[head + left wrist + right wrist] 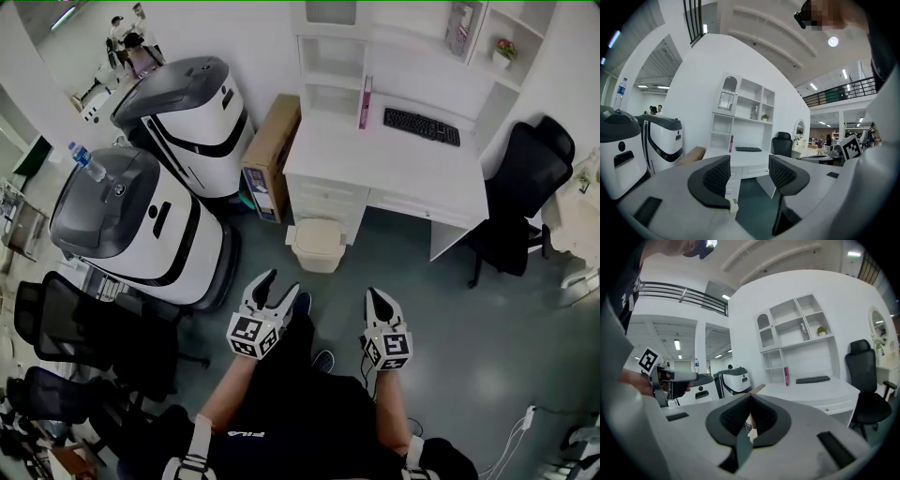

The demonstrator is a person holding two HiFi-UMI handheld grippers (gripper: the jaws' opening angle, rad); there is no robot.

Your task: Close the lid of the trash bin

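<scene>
One beige trash bin (pixel 317 246) stands on the grey-green floor (pixel 450 319) against the white table (pixel 394 173). Its lid looks down, but the seam is too small to judge. The left hand-held gripper (pixel 279 284) hovers near it, jaws apart and empty. The right hand-held gripper (pixel 380 298) has its jaws together. Black chairs (pixel 66 328) are cut off at the frame edge.

Open floor (pixel 339 281) before trash bin (pixel 318 246), desk (pixel 403 167) behind.

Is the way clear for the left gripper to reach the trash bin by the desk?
Probably yes: the left gripper, jaws open and empty, has only bare floor between it and the trash bin ahead.
</scene>
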